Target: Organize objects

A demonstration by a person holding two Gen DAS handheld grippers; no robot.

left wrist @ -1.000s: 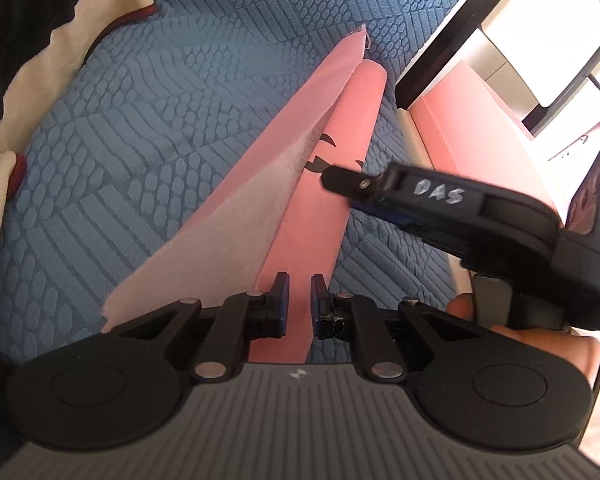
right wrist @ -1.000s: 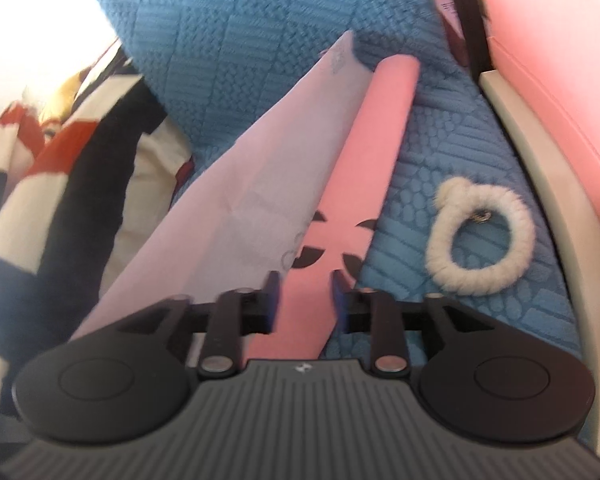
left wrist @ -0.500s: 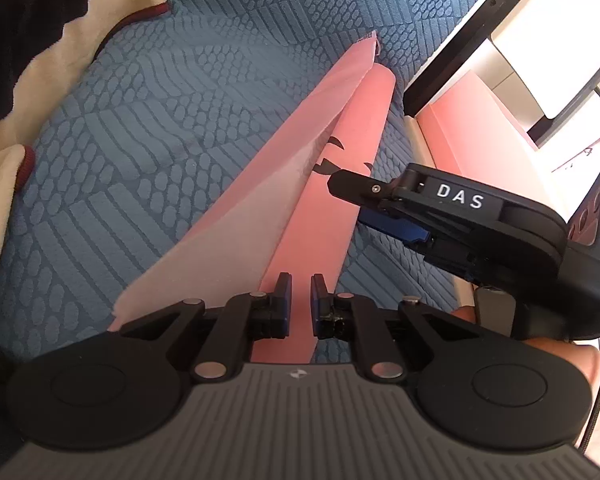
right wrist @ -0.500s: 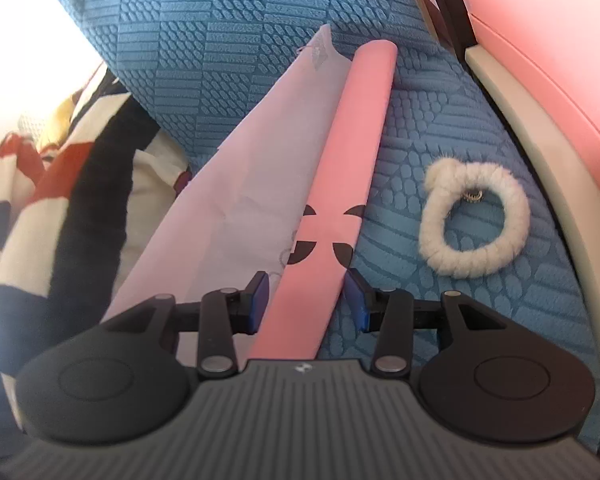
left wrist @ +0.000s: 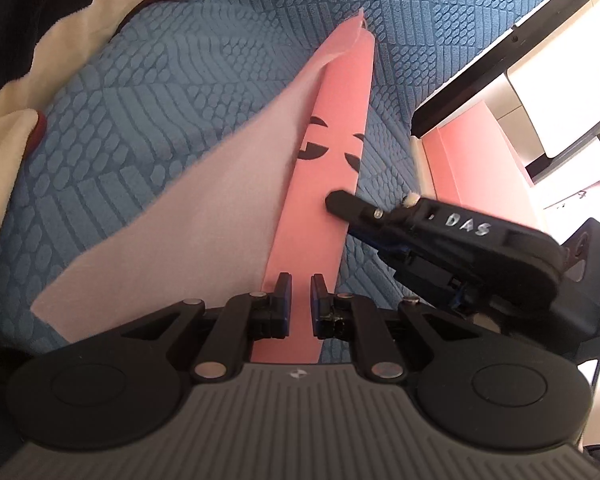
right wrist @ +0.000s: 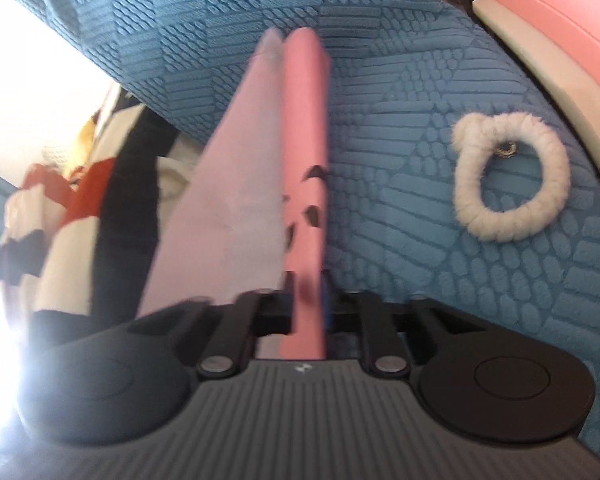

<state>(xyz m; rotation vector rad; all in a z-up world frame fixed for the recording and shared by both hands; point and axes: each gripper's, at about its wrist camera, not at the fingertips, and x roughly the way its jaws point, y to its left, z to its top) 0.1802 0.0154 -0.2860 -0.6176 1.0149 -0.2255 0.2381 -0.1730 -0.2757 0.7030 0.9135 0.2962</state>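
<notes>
Right wrist view: right hand-held gripper [right wrist: 306, 300] closing on pink bag [right wrist: 304, 184]; left hand-held gripper [left wrist: 298, 300] clenched on it.

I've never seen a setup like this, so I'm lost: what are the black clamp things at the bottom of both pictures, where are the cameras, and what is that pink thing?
There is no robot here. A person holds a hand-held two-finger gripper in each hand, and a camera on each looks forward along its fingers.

One picture is from the left gripper, the other from the right gripper, which also shows from the side in the left view.

Both reach a long pink paper bag with black markings, folded flat, with a paler pink flap spread beside it. The left gripper is shut on its near end; the right gripper's jaws are closing with the bag between them.

Below lies a blue textured bedspread, with a white fluffy hair tie and a striped blanket.
</notes>
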